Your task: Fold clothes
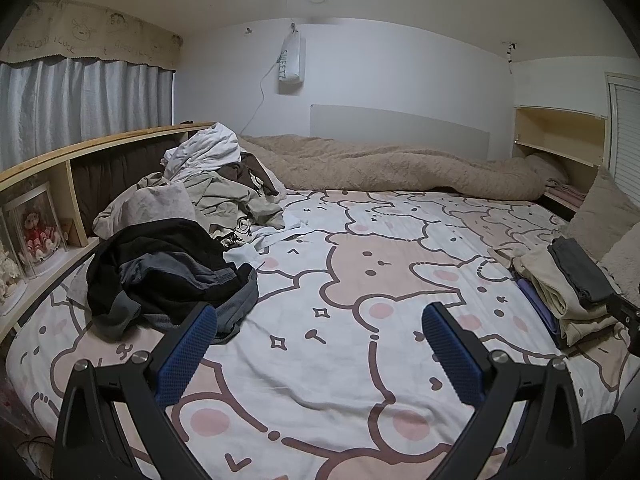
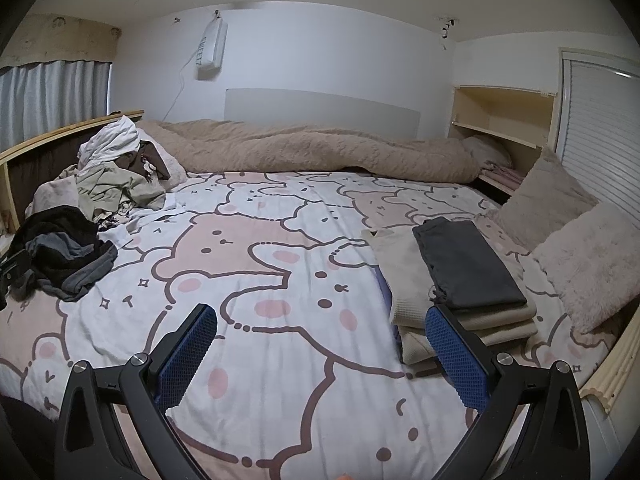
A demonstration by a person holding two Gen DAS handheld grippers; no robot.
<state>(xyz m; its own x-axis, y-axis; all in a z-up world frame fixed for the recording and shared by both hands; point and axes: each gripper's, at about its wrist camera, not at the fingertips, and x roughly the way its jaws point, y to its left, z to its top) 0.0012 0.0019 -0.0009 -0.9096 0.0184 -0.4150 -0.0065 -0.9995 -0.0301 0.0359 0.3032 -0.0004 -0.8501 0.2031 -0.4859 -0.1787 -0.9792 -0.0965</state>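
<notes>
A heap of unfolded clothes lies on the left of the bed: a black and grey bundle (image 1: 168, 276) (image 2: 64, 256) in front, beige and white garments (image 1: 216, 184) (image 2: 116, 172) behind. On the right sits a folded stack (image 1: 568, 292) (image 2: 452, 292), cream pieces topped by a dark grey one. My left gripper (image 1: 320, 332) hangs open over bare sheet, its left finger just beside the black bundle. My right gripper (image 2: 322, 330) is open too, nothing between its blue pads, its right finger in front of the folded stack's near corner.
The bed wears a bear-print sheet (image 1: 360, 272). A beige fluffy blanket (image 1: 400, 168) lies bunched along the far wall. Two furry pillows (image 2: 568, 240) rest at the right. A wooden headboard shelf (image 1: 48, 168) runs along the left and a shelf niche (image 2: 500, 128) stands at the far right.
</notes>
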